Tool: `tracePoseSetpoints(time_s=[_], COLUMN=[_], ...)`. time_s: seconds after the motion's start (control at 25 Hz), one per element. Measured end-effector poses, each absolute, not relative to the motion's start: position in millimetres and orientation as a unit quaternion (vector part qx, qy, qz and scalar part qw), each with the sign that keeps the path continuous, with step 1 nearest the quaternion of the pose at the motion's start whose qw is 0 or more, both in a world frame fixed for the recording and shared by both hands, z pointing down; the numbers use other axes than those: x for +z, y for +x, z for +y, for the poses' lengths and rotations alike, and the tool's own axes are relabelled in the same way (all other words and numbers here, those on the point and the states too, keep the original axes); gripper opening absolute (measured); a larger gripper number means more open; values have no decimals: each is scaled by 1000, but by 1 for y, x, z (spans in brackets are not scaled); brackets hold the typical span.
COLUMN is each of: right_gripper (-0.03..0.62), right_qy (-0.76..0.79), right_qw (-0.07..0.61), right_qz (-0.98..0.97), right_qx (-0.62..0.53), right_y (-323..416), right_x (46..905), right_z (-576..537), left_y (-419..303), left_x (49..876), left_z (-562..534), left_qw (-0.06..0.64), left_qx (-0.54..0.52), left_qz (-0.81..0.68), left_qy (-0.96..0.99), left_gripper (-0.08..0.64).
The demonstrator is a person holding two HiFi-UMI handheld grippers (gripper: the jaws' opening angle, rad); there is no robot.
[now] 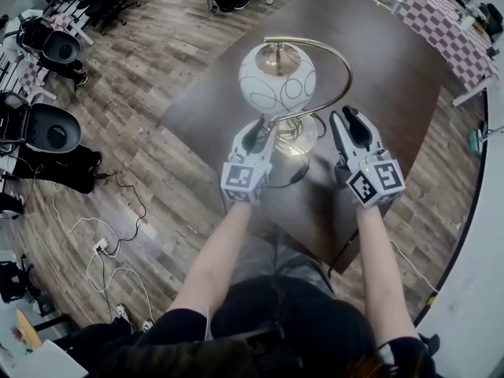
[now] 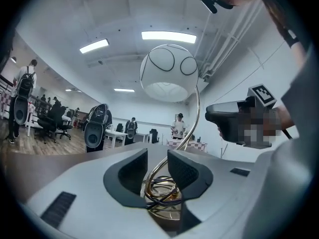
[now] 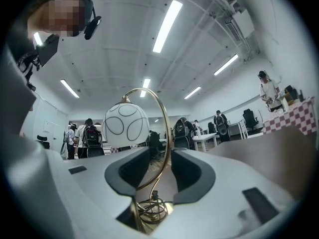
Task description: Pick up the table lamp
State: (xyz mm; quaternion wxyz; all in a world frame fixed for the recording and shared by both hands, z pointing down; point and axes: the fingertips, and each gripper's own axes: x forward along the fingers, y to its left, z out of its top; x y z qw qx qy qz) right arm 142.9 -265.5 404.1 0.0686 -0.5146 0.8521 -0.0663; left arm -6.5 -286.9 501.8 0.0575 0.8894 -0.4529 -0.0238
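The table lamp stands on the dark brown table (image 1: 378, 61): a white globe shade (image 1: 277, 77) with ring patterns hangs from a curved brass arm (image 1: 343, 65) over a round brass base (image 1: 298, 135). My left gripper (image 1: 258, 131) is at the base's left, open. My right gripper (image 1: 350, 118) is at its right, also open. In the left gripper view the jaws (image 2: 157, 166) stand apart, with the brass stem (image 2: 192, 133) and the coiled cord showing in the gap and the globe (image 2: 168, 72) above. In the right gripper view the stem (image 3: 167, 133) rises through the gap of the parted jaws (image 3: 160, 169); no pad presses on it.
The table's near corner (image 1: 331, 258) lies just in front of the person's legs. On the wood floor at left stand black speakers (image 1: 51, 128), with loose cables (image 1: 110, 242). A checkered table (image 1: 449, 26) is at the far right. People and office chairs fill the room's background.
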Motion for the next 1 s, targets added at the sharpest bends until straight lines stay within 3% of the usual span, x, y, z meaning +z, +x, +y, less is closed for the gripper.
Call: tracePoseSetpoints(time_s=[0.24,0.32,1.0], right_gripper=[141,178,153], right_qy=[-509,-511,-483], right_qw=[73,76,80], right_qz=[857,855,872], right_qx=[-39,-40,-22], right_y=[142,142,134], right_x=[388,386,366], right_z=[-283,-288,-314], left_y=[5,5,20], left_x=[512,514,536], left_z=[-292,-294,-321], left_qw=[37,36,75], left_qx=[-8,-7,-12], left_qz=[-434,-434,-425], left_qy=[900,900,902], left_gripper=[137,137,149])
